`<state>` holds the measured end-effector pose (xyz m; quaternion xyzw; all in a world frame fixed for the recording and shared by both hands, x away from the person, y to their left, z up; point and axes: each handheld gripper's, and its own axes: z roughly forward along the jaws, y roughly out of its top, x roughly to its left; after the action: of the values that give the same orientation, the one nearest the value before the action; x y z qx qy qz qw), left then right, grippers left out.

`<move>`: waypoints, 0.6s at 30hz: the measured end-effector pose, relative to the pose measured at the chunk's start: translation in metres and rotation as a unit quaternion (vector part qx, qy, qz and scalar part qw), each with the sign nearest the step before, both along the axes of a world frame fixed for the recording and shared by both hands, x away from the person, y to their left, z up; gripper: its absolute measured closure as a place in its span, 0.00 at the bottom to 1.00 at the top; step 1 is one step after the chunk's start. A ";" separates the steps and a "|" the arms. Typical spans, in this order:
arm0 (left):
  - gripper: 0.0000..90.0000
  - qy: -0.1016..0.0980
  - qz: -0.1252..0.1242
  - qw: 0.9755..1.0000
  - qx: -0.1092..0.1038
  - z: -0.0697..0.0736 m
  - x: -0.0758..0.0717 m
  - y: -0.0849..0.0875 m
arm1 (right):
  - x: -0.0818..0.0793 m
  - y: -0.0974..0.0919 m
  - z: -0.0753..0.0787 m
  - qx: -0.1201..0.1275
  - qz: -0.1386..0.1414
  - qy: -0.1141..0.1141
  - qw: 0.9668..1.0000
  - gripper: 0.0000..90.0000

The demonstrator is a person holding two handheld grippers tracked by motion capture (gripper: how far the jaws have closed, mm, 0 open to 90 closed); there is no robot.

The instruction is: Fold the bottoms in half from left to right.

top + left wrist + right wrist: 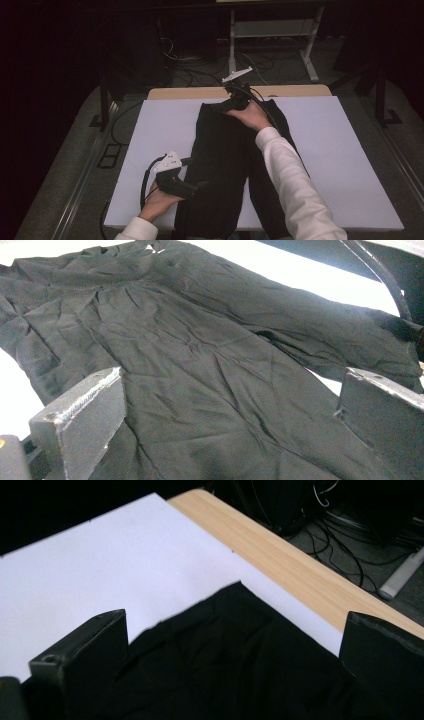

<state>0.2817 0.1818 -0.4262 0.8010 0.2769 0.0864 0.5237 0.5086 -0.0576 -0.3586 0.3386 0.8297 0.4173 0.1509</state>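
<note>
A black garment [235, 165] is laid lengthwise on the white surface [350, 165], from frame bottom to upper centre. The right tool [231, 104], jaws released, is poised at its far corner; the left tool [200, 186], also released, is held over its near left edge.

Dim room, cable-strewn grey floor [210, 75]

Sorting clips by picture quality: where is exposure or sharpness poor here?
High view: dim, room near black, black garment lacks fold detail. Left gripper view: white board blown out, creases clear. Right gripper view: garment crushed to black; wooden table edge sharp.
</note>
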 end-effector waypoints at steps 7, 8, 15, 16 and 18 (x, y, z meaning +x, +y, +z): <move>0.00 -0.001 0.001 1.000 0.001 0.000 0.000 0.000 | 0.013 0.012 -0.012 -0.013 0.000 0.009 1.000 0.00; 0.00 0.000 0.001 1.000 0.000 0.000 0.000 0.000 | 0.015 0.014 -0.013 -0.012 -0.001 0.010 1.000 0.00; 0.00 -0.001 0.002 1.000 -0.004 0.001 0.000 0.002 | 0.026 0.023 -0.020 0.003 -0.006 0.016 1.000 0.00; 0.00 -0.001 0.003 1.000 -0.006 0.001 0.000 0.002 | 0.027 0.023 -0.021 0.006 -0.006 0.016 1.000 0.00; 0.00 -0.001 0.004 1.000 -0.008 0.001 0.000 0.002 | 0.030 0.025 -0.022 0.010 -0.007 0.016 1.000 0.00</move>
<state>0.2817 0.1841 -0.4247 0.7953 0.2801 0.0871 0.5305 0.5382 -0.0323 -0.3811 0.3526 0.8255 0.4189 0.1368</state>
